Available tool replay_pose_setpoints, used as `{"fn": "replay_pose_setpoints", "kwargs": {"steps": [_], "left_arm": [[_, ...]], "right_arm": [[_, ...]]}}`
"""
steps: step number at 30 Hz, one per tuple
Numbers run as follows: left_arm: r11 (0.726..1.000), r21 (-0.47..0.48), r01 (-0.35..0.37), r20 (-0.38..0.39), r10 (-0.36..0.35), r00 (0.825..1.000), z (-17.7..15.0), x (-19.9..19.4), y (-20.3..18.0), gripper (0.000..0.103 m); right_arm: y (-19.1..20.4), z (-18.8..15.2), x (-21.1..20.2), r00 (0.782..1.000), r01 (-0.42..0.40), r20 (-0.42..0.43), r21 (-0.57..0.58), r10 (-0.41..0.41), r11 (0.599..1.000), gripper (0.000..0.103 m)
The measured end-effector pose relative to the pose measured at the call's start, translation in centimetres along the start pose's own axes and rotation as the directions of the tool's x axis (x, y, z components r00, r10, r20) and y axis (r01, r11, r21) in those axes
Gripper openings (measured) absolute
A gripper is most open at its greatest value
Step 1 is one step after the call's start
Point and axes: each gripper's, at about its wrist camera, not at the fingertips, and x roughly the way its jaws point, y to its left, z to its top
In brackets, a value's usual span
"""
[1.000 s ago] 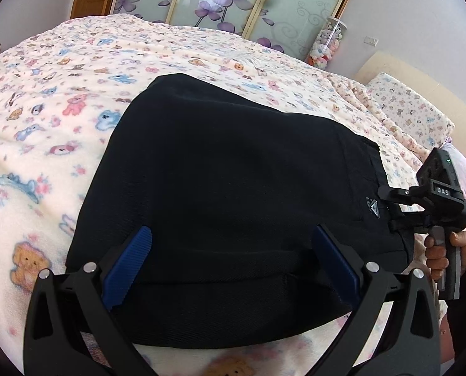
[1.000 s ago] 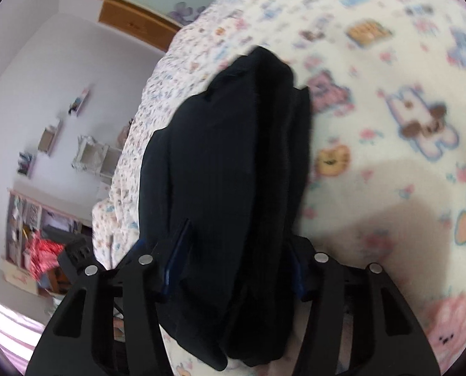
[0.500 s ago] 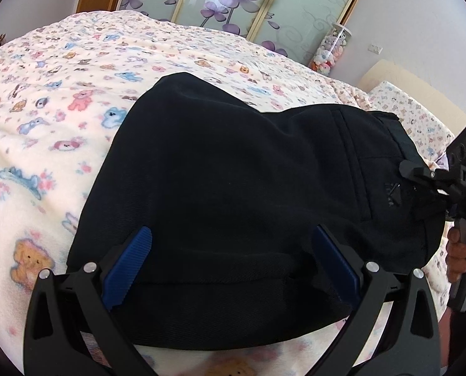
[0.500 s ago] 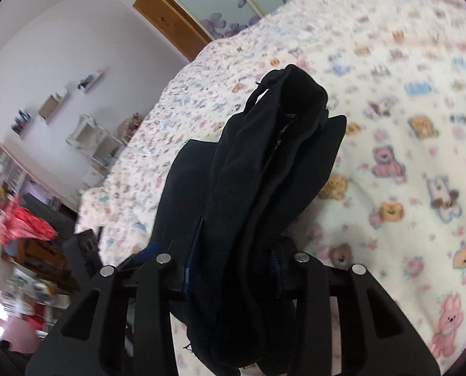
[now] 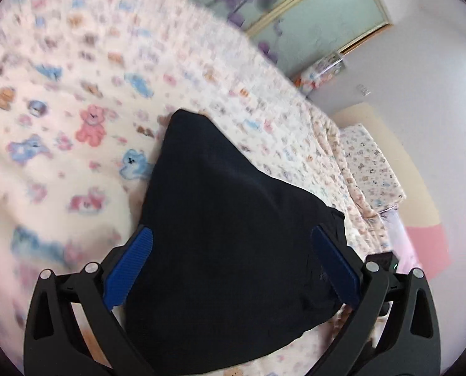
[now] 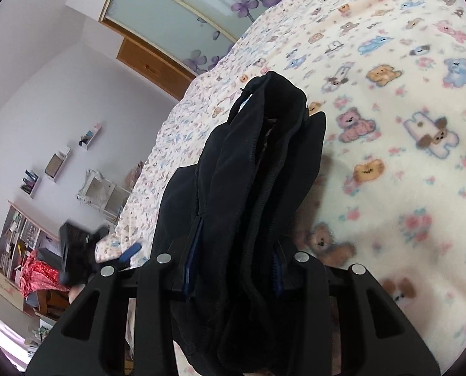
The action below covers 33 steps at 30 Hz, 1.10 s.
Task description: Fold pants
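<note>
The black pants (image 5: 233, 235) lie folded on a bed with a bear-print blanket (image 5: 76, 94). My left gripper (image 5: 234, 260) stands wide open over their near end, its blue pads at either side of the cloth and not pinching it; the view is blurred. In the right wrist view my right gripper (image 6: 233, 260) is shut on a thick bundle of the pants (image 6: 258, 172), with several layers squeezed between its pads and raised off the blanket (image 6: 405, 94). The left gripper (image 6: 76, 250) shows as a dark blur at the left there.
Sliding wardrobe doors with purple flowers (image 5: 295, 9) stand beyond the bed. A pillow (image 5: 371, 163) lies at the bed's right end. Wall shelves and a cluttered bookcase (image 6: 23, 235) with something red (image 6: 38, 275) are off the bed's left side.
My right gripper narrowed onto the pants bundle and lifted that end. My left gripper swung and rolled, still open; the pants now look narrower beneath it.
</note>
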Motion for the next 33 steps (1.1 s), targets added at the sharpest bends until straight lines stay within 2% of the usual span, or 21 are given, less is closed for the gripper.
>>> {"fn": "replay_pose_setpoints", "kwargs": {"steps": [2, 9, 10, 11, 12, 13, 15, 16, 19, 21, 23, 24, 28, 31, 33], "left_arm": [[1.0, -0.021, -0.01, -0.081, 0.008, 0.997, 1.7, 1.6, 0.9, 0.101], [0.993, -0.097, -0.063, -0.206, 0.042, 0.978, 2.4, 6.0, 3.5, 0.099], [0.993, -0.096, -0.061, -0.206, 0.04, 0.978, 2.3, 6.3, 3.5, 0.098], [0.995, -0.096, -0.029, -0.201, 0.009, 0.98, 2.2, 6.4, 3.2, 0.087], [0.995, -0.101, 0.0, -0.203, -0.021, 0.979, 2.2, 6.5, 3.0, 0.083], [0.995, -0.095, 0.007, -0.2, -0.026, 0.98, 2.1, 6.4, 2.7, 0.083], [0.999, -0.049, 0.017, -0.195, -0.026, 0.98, 1.8, 6.2, 1.6, 0.074], [1.0, -0.029, 0.008, -0.195, -0.014, 0.981, 1.7, 6.1, 1.2, 0.071], [0.999, -0.024, -0.032, -0.185, 0.027, 0.982, 1.7, 5.8, 1.1, 0.053], [0.996, -0.035, -0.083, -0.178, 0.076, 0.981, 1.5, 5.6, 1.6, 0.026], [0.994, -0.04, -0.104, -0.168, 0.096, 0.981, 1.4, 5.3, 1.7, 0.017], [0.994, -0.036, -0.101, -0.16, 0.095, 0.983, 1.4, 5.1, 1.7, 0.013], [0.993, 0.024, -0.112, -0.113, 0.114, 0.987, 1.3, 4.3, 0.1, 0.01], [0.998, 0.036, -0.047, -0.061, 0.049, 0.997, 1.9, 3.4, -1.6, 0.009], [0.997, 0.065, -0.047, -0.042, 0.05, 0.998, 2.2, 3.4, -2.8, 0.009]], "right_arm": [[-0.2, 0.0, 0.1, 1.0, -0.002, -0.007, 0.003, 0.002, 1.0, 0.038], [0.0, -0.2, 0.2, 1.0, 0.001, -0.015, -0.002, -0.001, 1.0, 0.038], [0.0, -0.2, 0.2, 1.0, -0.001, -0.015, -0.001, 0.001, 1.0, 0.038], [0.0, -0.2, 0.2, 1.0, -0.002, -0.014, 0.0, 0.002, 1.0, 0.038], [-0.1, -0.2, 0.1, 1.0, -0.001, -0.012, 0.001, 0.001, 1.0, 0.038], [-0.2, -0.2, 0.1, 1.0, -0.002, -0.012, 0.006, 0.002, 1.0, 0.038], [-0.4, -0.3, 0.1, 1.0, -0.005, -0.01, 0.017, 0.005, 1.0, 0.038], [-0.5, -0.3, 0.1, 1.0, -0.007, -0.009, 0.025, 0.007, 1.0, 0.038], [-1.1, -0.4, 0.2, 1.0, -0.01, -0.009, 0.051, 0.011, 0.999, 0.038], [-1.5, -0.4, 0.2, 1.0, -0.015, -0.002, 0.065, 0.015, 0.998, 0.038], [-1.4, -0.5, -0.1, 1.0, -0.028, 0.013, 0.064, 0.027, 0.998, 0.037], [-1.4, -0.5, -0.1, 0.999, -0.036, 0.02, 0.067, 0.035, 0.997, 0.036], [-1.4, -0.2, -0.7, 0.993, -0.109, 0.063, 0.099, 0.103, 0.989, 0.034], [-1.5, 0.5, -0.9, 0.983, -0.173, 0.09, 0.131, 0.162, 0.976, 0.033], [-1.6, 1.3, -1.0, 0.976, -0.2, 0.114, 0.147, 0.184, 0.969, 0.033]]}}
